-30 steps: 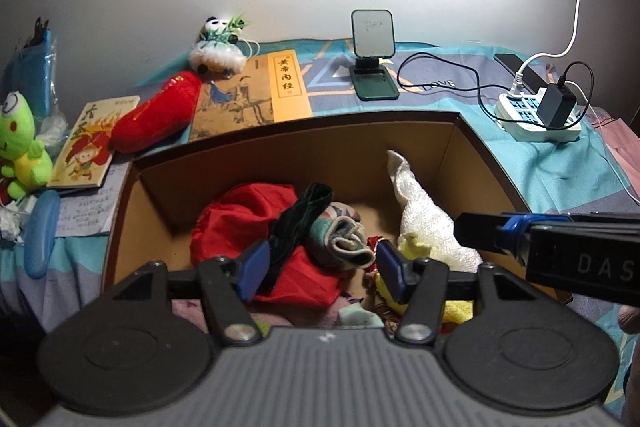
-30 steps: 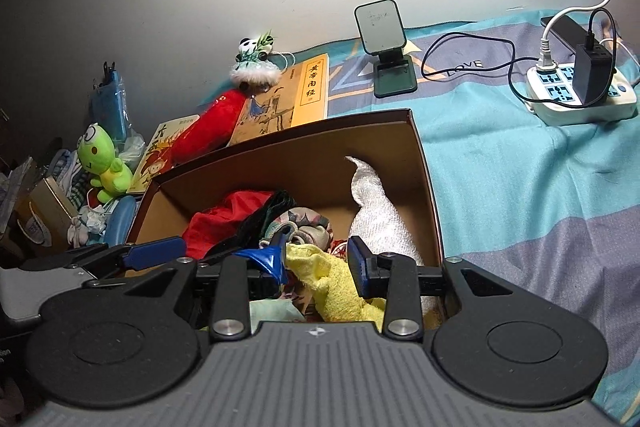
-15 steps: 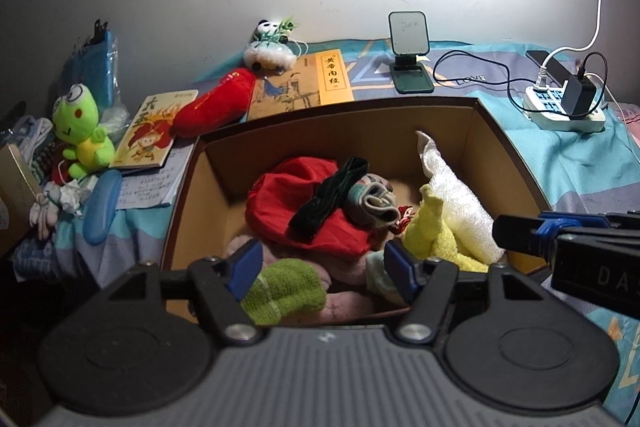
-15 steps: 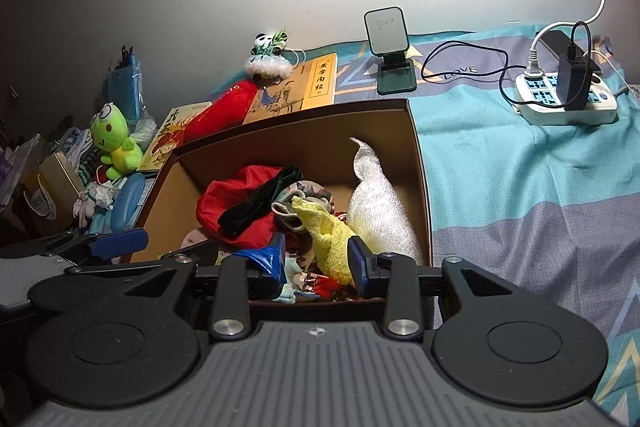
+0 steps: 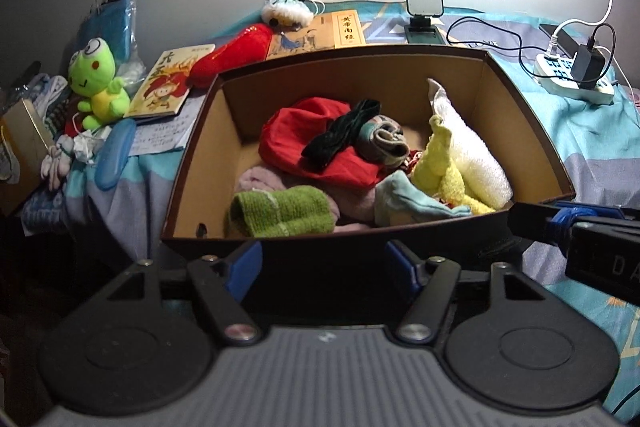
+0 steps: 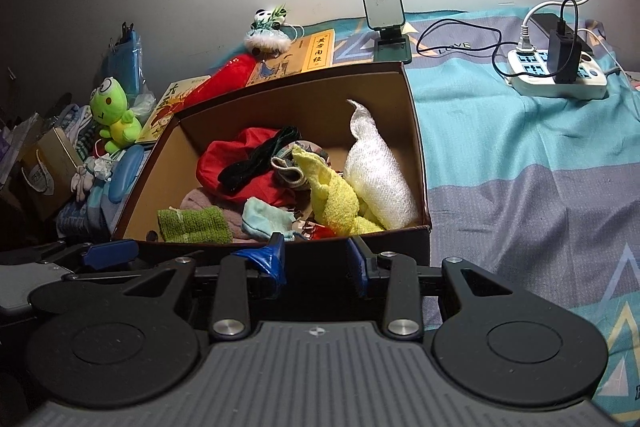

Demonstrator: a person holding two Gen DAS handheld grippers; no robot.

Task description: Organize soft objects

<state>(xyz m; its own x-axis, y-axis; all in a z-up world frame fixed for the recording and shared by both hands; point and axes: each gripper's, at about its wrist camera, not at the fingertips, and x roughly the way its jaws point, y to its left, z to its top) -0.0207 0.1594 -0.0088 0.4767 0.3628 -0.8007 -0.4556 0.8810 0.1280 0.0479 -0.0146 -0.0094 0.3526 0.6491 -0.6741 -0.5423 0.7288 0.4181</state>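
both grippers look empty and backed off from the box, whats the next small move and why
Probably swing the left gripper toward the green frog plush. Both grippers are open and hold nothing, the right gripper hangs near the box, which already holds cloths, while the frog, a soft thing, sits outside on the left by the books.

Cardboard box [image 5: 524, 115] open on top; access from above unobstructed. Box floor mostly covered: red cloth [image 5: 316, 143], green towel roll [image 5: 282, 213], yellow towel [image 5: 444, 167], white bubble wrap [image 5: 468, 143]. Bare floor only at far-left corner, beside red cloth. Near wall stands between both grippers and contents. Left of box: frog plush [image 5: 98, 83], books, blue case crowd bed edge. Right of box: bedspread [image 6: 520, 179] bare; power strip [image 6: 556, 75] and cables at far side.
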